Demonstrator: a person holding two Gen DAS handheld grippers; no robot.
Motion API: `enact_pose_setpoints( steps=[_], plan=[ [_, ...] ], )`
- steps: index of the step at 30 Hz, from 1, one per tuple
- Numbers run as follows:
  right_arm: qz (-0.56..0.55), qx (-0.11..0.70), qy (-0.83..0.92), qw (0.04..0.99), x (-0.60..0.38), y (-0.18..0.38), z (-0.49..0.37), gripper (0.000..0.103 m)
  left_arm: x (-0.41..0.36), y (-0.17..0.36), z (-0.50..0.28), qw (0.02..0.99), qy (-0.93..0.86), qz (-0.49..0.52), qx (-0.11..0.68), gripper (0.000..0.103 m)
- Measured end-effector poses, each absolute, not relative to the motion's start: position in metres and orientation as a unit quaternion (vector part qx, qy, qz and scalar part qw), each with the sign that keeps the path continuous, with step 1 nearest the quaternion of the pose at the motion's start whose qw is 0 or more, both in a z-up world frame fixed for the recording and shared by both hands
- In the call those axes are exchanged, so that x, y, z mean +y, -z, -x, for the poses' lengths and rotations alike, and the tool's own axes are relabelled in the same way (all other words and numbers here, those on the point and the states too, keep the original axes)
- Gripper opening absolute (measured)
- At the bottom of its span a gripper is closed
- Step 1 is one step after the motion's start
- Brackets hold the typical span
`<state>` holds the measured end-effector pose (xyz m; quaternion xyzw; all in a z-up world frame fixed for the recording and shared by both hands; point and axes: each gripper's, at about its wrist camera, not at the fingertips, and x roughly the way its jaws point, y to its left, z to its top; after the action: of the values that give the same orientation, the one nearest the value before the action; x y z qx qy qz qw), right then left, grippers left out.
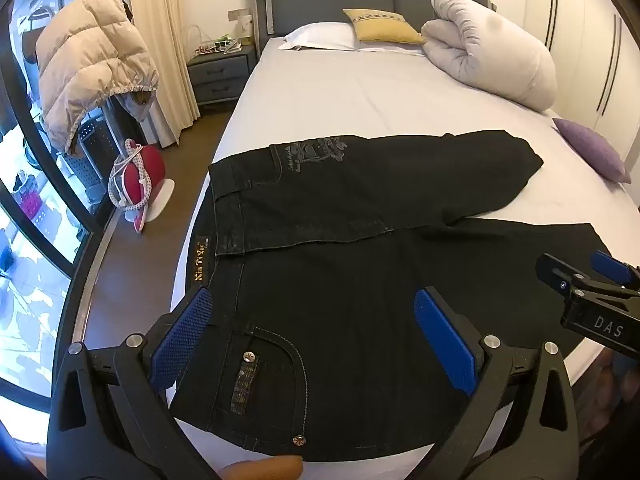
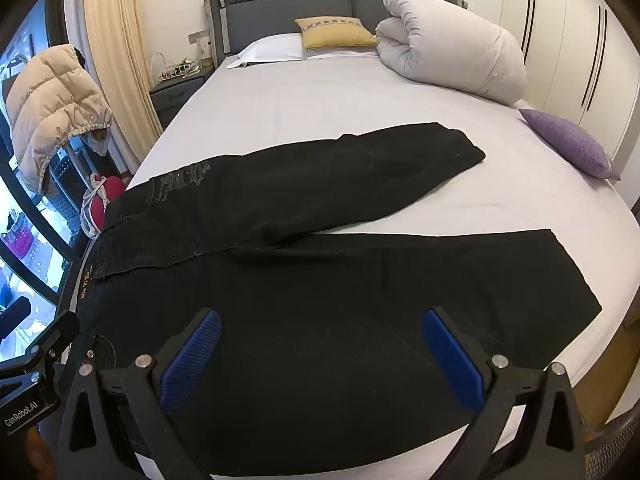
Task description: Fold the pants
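Observation:
Black jeans lie flat on the bed, waistband at the left edge, both legs spread to the right in a V; they also show in the right wrist view. The far leg angles up toward the purple cushion, the near leg runs to the bed's right side. My left gripper is open and empty above the front pocket near the waist. My right gripper is open and empty above the near thigh; it shows at the right of the left wrist view.
The bed has white and yellow pillows and a rolled duvet at the head, a purple cushion at the right edge. A nightstand, a padded jacket on a rack and a red iron stand left of the bed.

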<state>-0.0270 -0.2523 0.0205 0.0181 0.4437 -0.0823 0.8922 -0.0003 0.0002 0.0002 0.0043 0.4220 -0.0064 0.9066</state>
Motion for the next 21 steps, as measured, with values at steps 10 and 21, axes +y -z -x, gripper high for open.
enact_pose_setpoints(
  steps=[10, 21],
  plan=[
    [-0.018, 0.446, 0.081, 0.891, -0.252, -0.014, 0.033, 0.103, 0.000, 0.002, 0.003, 0.904, 0.005, -0.005, 0.428, 0.103],
    [-0.020, 0.460, 0.078, 0.884, -0.249, -0.011, 0.028, 0.103, 0.001, 0.007, 0.001, 0.901, 0.008, -0.005, 0.433, 0.103]
  ],
)
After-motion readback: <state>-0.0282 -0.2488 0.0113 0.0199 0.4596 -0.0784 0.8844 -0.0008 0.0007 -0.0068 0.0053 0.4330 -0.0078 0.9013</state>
